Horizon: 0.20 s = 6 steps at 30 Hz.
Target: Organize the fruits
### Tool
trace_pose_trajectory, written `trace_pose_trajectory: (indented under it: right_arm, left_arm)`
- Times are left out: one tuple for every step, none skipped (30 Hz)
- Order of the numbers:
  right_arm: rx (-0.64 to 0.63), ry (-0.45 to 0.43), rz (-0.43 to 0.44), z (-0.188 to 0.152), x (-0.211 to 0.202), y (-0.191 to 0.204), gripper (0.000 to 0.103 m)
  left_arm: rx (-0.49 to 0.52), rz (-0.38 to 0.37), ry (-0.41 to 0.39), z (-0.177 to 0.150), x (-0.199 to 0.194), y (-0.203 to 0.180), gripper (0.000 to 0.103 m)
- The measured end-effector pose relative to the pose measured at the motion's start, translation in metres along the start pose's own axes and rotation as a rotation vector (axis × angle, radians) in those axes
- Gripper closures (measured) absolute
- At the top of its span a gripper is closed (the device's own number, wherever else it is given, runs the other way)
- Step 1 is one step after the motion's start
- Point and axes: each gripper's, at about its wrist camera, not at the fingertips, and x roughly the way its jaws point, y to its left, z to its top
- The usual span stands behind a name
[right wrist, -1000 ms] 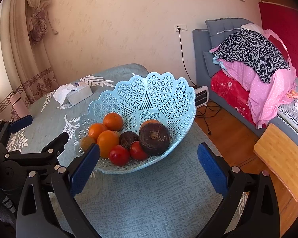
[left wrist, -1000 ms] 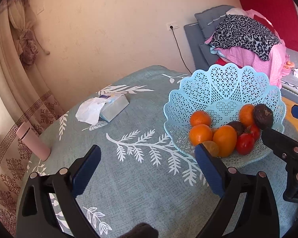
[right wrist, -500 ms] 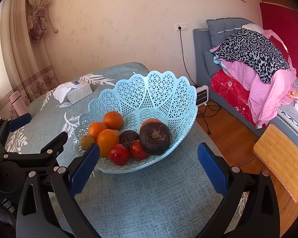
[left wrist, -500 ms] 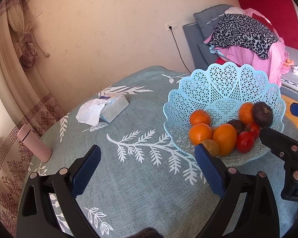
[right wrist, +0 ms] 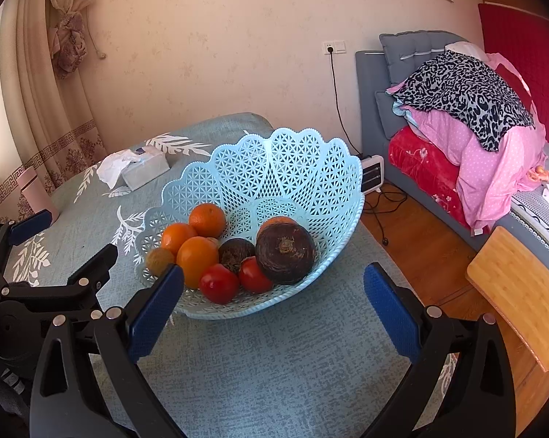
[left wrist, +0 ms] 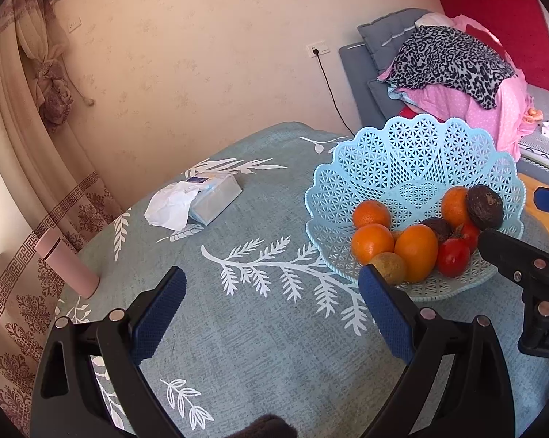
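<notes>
Presently, all fruits are gathered in the blue basket, seemingly complete; both grippers, left and right, are held empty, fingers spread wide, above the tabletop.

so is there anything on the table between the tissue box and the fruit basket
No. In the left wrist view the stretch between the tissue box and the fruit basket is bare tablecloth with a white leaf print; nothing stands on it.

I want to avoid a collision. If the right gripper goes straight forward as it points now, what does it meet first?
Probably the near rim of the light blue basket, with the red tomatoes just behind it. The right gripper is open and empty, and only bare tablecloth lies before the basket. Depth is uncertain.
</notes>
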Motion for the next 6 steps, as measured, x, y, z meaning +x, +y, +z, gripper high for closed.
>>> trace_pose_trajectory:
  right_arm:
    - [0.001,0.001,0.0,-0.001,0.0,0.0,0.003]
    - [0.002,0.001,0.001,-0.002,0.001,-0.001,0.003]
    - [0.003,0.001,0.0,-0.002,0.001,-0.001,0.003]
    - [0.004,0.002,0.0,-0.002,0.002,-0.001,0.003]
    - [0.004,0.002,-0.001,-0.002,0.002,-0.001,0.003]
    - [0.003,0.002,-0.002,-0.003,0.002,-0.001,0.003]
  left_arm:
    - [-0.008,-0.005,0.008,0.0,0.001,0.002,0.009]
    - [-0.015,-0.007,0.014,-0.001,0.001,0.004,0.009]
    - [-0.02,-0.008,0.018,-0.002,0.001,0.007,0.009]
    - [-0.025,-0.006,0.02,-0.004,0.0,0.009,0.009]
    - [-0.03,-0.002,0.021,-0.005,-0.001,0.011,0.009]
    - [-0.036,0.002,0.024,-0.007,-0.002,0.014,0.009]
